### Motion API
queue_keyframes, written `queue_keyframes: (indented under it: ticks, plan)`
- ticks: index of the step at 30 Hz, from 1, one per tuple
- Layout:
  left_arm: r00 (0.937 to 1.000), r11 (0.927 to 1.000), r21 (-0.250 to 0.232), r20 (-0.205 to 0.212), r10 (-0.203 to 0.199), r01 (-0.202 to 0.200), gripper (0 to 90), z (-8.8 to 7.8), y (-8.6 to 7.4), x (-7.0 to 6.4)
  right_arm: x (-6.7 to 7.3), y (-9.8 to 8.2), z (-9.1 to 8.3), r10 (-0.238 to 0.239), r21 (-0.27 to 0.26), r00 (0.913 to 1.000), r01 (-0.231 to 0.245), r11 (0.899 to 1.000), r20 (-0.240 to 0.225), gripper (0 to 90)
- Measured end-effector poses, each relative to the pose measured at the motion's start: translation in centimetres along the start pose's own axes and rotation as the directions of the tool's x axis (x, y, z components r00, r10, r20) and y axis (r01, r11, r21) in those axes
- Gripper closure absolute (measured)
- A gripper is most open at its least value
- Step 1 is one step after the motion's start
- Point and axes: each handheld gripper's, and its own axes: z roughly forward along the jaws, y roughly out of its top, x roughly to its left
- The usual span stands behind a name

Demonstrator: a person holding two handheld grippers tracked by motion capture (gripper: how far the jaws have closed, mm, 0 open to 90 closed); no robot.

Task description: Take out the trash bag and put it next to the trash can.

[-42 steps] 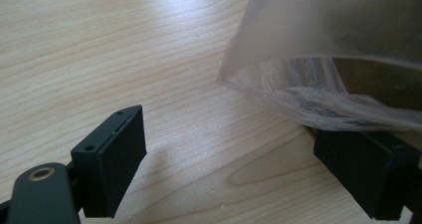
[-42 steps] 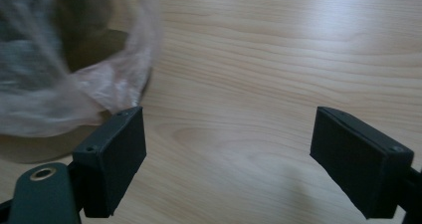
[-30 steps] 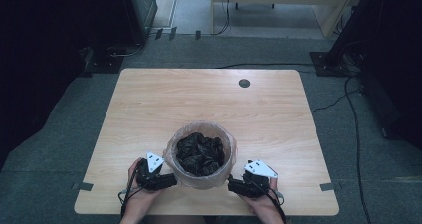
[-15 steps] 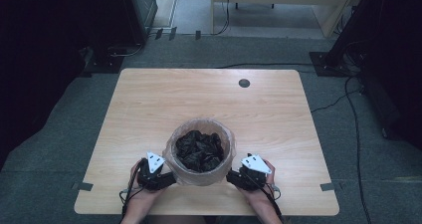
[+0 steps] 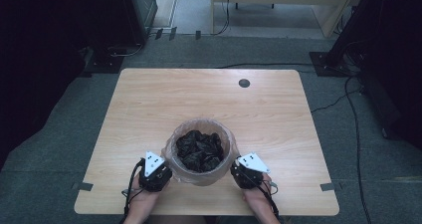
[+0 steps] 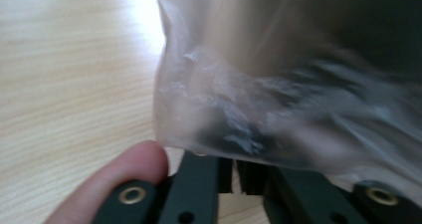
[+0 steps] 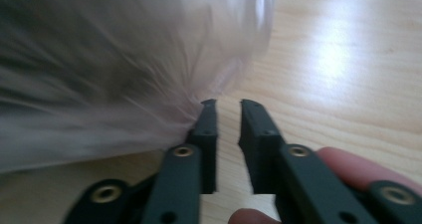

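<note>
Two hand-held grippers flank a round bin lined with a thin translucent plastic bag [image 5: 199,152], dark crumpled material inside, near the front edge of the pale wooden table [image 5: 149,99]. Left gripper [image 6: 233,167] jaws narrow, tips under the film; whether pinching, cannot tell. Right gripper [image 7: 228,109] narrowly parted, empty, touching the liner, probably to gather it.

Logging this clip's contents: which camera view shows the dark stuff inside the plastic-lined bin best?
The high view: it looks straight down into the open bin, so the crumpled black contents show unobstructed. The left gripper view gives dark blurs through the clear plastic liner; the right gripper view gives a blurred liner with vague darkness behind.
</note>
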Motion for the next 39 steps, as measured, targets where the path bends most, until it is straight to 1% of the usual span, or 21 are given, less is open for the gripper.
queue_keyframes:
  ticks: [1,2,3,4,7,8,9,10,12,16,19,23,27,29,31,33,34,35,36,38,39]
  plan:
    - [1.0,0.9995,-0.031,0.003,-0.006,0.006,90.0,-0.7,0.4,-0.1,0.3,0.4,-0.4,-0.003,-0.019,0.9998,0.003,1.0,-0.021,87.1]
    - [0.9999,0.9989,-0.044,0.01,-0.014,0.015,90.0,-1.0,0.7,-0.1,0.4,0.7,-0.7,-0.01,-0.023,0.9995,0.009,1.0,-0.029,89.3]
    - [0.9997,0.9983,-0.053,0.012,-0.022,0.022,90.0,-1.4,1.0,0.0,0.6,0.9,-0.9,-0.014,-0.029,0.9992,0.013,0.999,-0.037,90.0]
    - [0.9997,0.9983,-0.053,0.012,-0.022,0.022,90.0,-1.4,1.0,0.0,0.6,0.9,-0.9,-0.014,-0.029,0.9992,0.013,0.999,-0.037,90.0]
    - [0.999,0.9965,-0.075,0.026,-0.036,0.037,90.0,-2.6,1.7,0.4,1.0,1.7,-1.8,-0.027,-0.059,0.9987,0.024,0.998,-0.043,90.0]
    - [0.9991,0.9961,-0.081,0.027,-0.034,0.036,90.0,-2.9,2.0,0.5,1.1,2.3,-2.4,-0.017,-0.077,0.9988,0.013,0.997,-0.046,90.0]
    - [0.9986,0.9953,-0.087,0.034,-0.04,0.043,90.0,-3.2,2.3,0.6,1.1,2.3,-2.4,-0.017,-0.077,0.9988,0.013,0.997,-0.046,90.0]
    - [0.9984,0.9943,-0.096,0.039,-0.042,0.046,90.0,-3.4,2.6,0.6,1.2,3.0,-3.0,-0.005,-0.096,0.9989,0.001,0.995,-0.046,90.0]
    - [0.9986,0.9927,-0.114,0.04,-0.034,0.039,90.0,-4.0,3.4,0.6,1.2,3.4,-3.3,-0.003,-0.106,0.999,-0.001,0.994,-0.045,90.0]
    - [0.9987,0.9871,-0.158,0.045,-0.021,0.028,90.0,-5.3,5.3,0.5,1.1,5.4,-4.5,0.015,-0.159,0.9996,-0.018,0.987,-0.024,90.0]
    - [0.9992,0.9831,-0.183,0.039,0.001,0.006,90.0,-6.1,6.6,0.3,1.5,6.4,-5.4,-0.013,-0.197,0.9996,0.018,0.98,0.025,90.0]
    - [0.9983,0.9789,-0.202,0.043,0.038,-0.029,90.0,-6.7,8.0,-0.4,2.3,7.7,-6.0,-0.047,-0.23,0.998,0.056,0.972,0.043,90.0]
    - [0.9954,0.9738,-0.219,0.06,0.075,-0.06,90.0,-6.8,9.5,-1.4,2.9,9.4,-6.2,-0.072,-0.251,0.9969,0.077,0.965,0.031,90.0]
    - [0.9934,0.9698,-0.236,0.079,0.083,-0.063,90.0,-6.8,10.5,-1.8,3.4,10.6,-6.3,-0.083,-0.264,0.9964,0.084,0.961,0.014,90.0]
    - [0.9884,0.9647,-0.258,0.125,0.087,-0.052,90.0,-7.0,11.9,-2.5,4.0,12.0,-6.4,-0.092,-0.289,0.9958,0.087,0.954,-0.004,90.0]
    - [0.9831,0.9598,-0.276,0.156,0.096,-0.05,90.0,-7.0,12.7,-3.1,4.6,13.1,-6.6,-0.099,-0.309,0.9947,0.086,0.947,-0.028,90.0]
    - [0.9801,0.9591,-0.279,0.172,0.099,-0.048,90.0,-7.0,12.9,-3.3,4.9,13.6,-6.7,-0.105,-0.318,0.9938,0.088,0.944,-0.037,90.0]
    - [0.9783,0.9603,-0.275,0.181,0.1,-0.047,90.0,-6.8,12.9,-3.5,5.2,13.9,-6.9,-0.104,-0.324,0.9935,0.083,0.942,-0.047,90.0]
    - [0.9784,0.9626,-0.266,0.181,0.1,-0.05,90.0,-6.5,12.8,-3.6,5.3,14.1,-7.1,-0.099,-0.326,0.993,0.072,0.943,-0.065,89.6]
    - [0.9798,0.968,-0.246,0.176,0.095,-0.049,90.0,-5.9,12.3,-3.4,5.2,13.8,-7.3,-0.075,-0.302,0.9918,0.041,0.952,-0.104,72.5]
    - [0.9816,0.972,-0.231,0.17,0.086,-0.046,90.0,-5.6,11.7,-3.1,5.1,13.5,-7.4,-0.054,-0.282,0.9919,0.02,0.959,-0.115,68.4]
